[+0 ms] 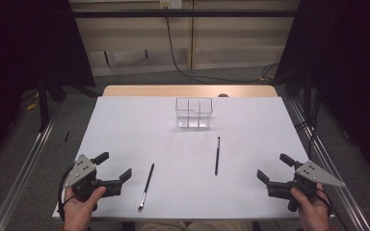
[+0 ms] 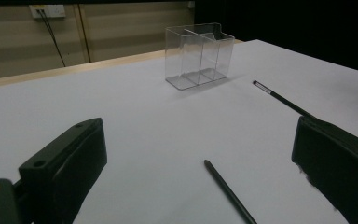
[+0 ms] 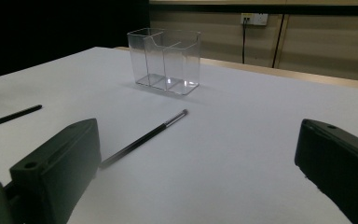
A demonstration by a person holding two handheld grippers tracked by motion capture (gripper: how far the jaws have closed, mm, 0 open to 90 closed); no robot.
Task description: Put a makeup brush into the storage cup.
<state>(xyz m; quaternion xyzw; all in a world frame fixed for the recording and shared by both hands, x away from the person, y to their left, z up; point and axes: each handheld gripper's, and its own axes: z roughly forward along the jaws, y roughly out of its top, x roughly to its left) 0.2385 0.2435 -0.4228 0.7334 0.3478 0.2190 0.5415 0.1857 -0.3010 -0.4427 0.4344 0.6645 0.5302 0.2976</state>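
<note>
Your left gripper (image 1: 113,165), jaws apart and holding nothing, rests at the near left corner of the white tabletop (image 1: 125,125); your right gripper (image 1: 274,168), jaws likewise apart and empty, rests at the near right corner. One thin dark brush (image 1: 146,186) lies just beside the left gripper, toward the middle, pale tip nearest you. A second brush (image 1: 217,155) lies near the centre, well apart from the right gripper. One clear plastic organizer (image 1: 193,113), divided into compartments, stands upright and empty toward the far edge.
</note>
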